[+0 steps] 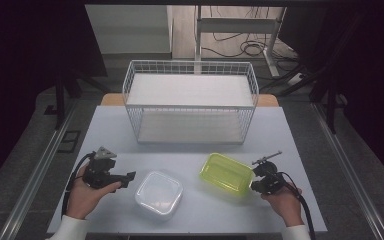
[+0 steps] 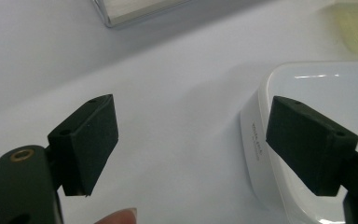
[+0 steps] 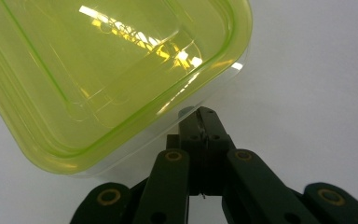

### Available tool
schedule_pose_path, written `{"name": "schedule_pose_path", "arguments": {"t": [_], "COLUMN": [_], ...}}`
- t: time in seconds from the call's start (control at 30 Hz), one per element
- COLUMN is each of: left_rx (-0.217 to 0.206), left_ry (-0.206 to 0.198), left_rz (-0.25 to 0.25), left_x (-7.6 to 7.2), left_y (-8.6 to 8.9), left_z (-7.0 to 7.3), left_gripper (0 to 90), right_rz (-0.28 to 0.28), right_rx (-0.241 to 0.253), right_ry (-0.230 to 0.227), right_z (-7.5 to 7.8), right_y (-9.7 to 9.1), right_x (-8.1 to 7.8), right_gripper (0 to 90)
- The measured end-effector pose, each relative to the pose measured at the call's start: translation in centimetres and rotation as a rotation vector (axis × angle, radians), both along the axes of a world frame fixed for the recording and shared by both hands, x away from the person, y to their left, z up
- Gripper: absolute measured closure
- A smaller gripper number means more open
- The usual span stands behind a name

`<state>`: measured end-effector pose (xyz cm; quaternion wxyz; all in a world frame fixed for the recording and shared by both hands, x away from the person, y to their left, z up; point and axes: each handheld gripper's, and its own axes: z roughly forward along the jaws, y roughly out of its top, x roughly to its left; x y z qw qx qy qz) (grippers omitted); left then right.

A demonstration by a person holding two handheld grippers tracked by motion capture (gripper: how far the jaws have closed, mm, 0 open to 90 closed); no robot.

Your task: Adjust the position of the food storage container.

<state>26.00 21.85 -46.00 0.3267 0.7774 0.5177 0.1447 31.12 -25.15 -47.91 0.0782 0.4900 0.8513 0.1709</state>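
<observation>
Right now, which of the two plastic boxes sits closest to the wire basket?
The yellow-green box, at the right gripper; the white box lies nearer the table's front edge.

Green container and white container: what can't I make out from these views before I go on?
- Green container: right gripper view, top and left edges cut it off; whether the shut right claw pinches its rim is unclear.
- White container: left gripper view, the open left claw has one pad in front of it; side print too small.
- Wire basket: contents unclear in the high view.
</observation>
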Motion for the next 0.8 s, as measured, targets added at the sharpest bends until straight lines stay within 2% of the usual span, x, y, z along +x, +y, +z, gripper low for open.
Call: {"name": "schedule_pose_path", "arguments": {"t": [0.27, 0.47, 0.8], "left_rx": [-0.004, 0.007, 0.003], "left_ry": [0.004, 0.014, 0.009], "left_rz": [0.014, -0.006, 0.004], "left_x": [-0.1, 0.1, 0.0], "left_y": [0.5, 0.3, 0.5], "left_z": [-0.1, -0.4, -0.3], "left_gripper": [16.6, 16.2, 16.1], "right_rz": [0.017, 0.026, 0.044], "right_rx": [0.006, 0.003, -0.017], "right_ry": [0.001, -0.007, -0.017], "right_z": [-0.2, -0.5, -0.7], "right_y": [1.4, 2.1, 3.3], "right_x": [0.7, 1.4, 2.1], "right_gripper": [89.0, 89.0, 89.1]}}
